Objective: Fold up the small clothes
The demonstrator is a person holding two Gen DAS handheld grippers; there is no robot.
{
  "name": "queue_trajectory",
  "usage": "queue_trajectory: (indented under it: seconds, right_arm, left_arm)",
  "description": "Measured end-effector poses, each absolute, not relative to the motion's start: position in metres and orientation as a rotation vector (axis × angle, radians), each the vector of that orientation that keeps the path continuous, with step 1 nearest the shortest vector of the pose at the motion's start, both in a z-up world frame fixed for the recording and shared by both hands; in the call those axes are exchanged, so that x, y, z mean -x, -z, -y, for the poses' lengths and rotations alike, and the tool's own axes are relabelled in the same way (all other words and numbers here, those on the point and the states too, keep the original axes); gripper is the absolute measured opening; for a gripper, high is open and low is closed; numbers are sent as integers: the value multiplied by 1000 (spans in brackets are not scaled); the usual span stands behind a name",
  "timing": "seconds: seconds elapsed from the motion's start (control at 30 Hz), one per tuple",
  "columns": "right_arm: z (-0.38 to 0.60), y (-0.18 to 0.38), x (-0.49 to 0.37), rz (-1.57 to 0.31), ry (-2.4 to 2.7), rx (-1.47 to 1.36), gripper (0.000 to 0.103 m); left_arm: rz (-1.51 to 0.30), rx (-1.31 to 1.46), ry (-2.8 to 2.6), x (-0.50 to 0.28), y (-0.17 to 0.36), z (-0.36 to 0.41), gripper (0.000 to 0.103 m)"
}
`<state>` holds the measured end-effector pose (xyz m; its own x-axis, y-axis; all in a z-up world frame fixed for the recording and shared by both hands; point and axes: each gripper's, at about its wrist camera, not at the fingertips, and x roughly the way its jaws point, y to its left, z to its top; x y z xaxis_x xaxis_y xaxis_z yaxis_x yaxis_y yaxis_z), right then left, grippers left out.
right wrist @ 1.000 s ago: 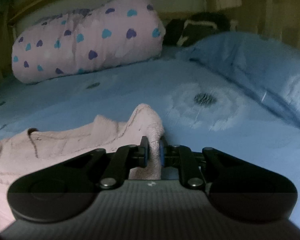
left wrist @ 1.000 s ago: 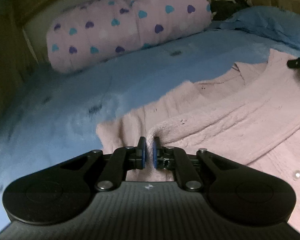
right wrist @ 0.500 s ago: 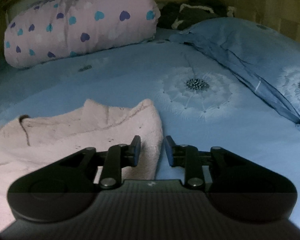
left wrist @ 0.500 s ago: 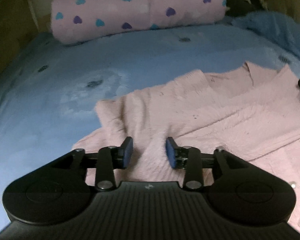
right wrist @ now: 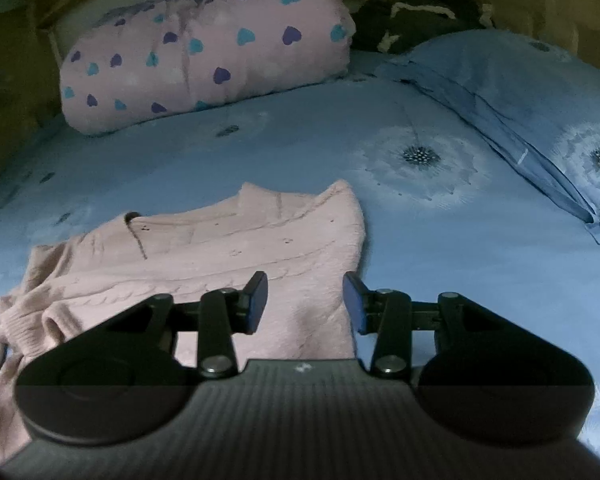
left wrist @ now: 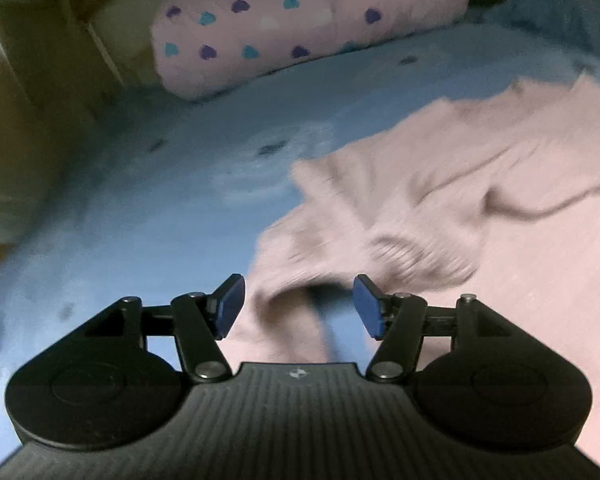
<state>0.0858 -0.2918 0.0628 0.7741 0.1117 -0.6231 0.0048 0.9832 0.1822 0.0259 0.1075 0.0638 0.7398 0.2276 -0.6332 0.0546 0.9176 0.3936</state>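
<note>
Between the blue-padded fingers of the left gripper [left wrist: 298, 307] lies a rumpled fold of the pale pink cable-knit sweater [left wrist: 460, 208], blurred in this view — the jaws have just been opening and now stand wide, the pads clear of the wool on both sides. Left of the left finger there is only the blue bedsheet printed with white dandelion heads [left wrist: 148, 216]; right of the right finger the knit spreads on across the bed. Far ahead of the fingertips sits the pink pillow with blue and purple hearts [left wrist: 308, 20].

Ahead of the right gripper [right wrist: 305, 304] the same sweater [right wrist: 228, 248] lies flat on the sheet [right wrist: 460, 264], its right-hand edge running between the fingers — these jaws too have just been opening, to a moderate gap, with neither pad pressing on the fabric. Off to the right of the right finger lies a blue dandelion-print pillow [right wrist: 540, 112].
</note>
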Motion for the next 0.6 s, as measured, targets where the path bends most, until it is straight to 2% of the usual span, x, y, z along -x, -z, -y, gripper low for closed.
queue_trajectory:
  seconds: [0.2,0.27,0.3,0.33,0.47,0.6]
  right_arm:
    - [290,-58,-92,-719,-44,-164,44]
    - [289,-57,-93,-729,-48,-166,44]
    - [287,-56,-92,-734,-52,-163,44]
    - [286,-55,-92,-739,-55,-156,44]
    - [284,-49,-94,-772,-61,-120,44]
    - [280,-38,-100,-844,-62,-83,44]
  left_arm:
    - [-847,-315,-150,-40,-42,-142,66]
    - [-858,-297,-166,-49,-33,-148,46]
    - [-849,-308,-182,-50,-31,-150,20]
    - [-839,-321,-215,-51,-33,-152,13]
    - [-751,-422,-448,-52,-46,-173,12]
    - [-779,-427,-501,-56,-47,-200,16]
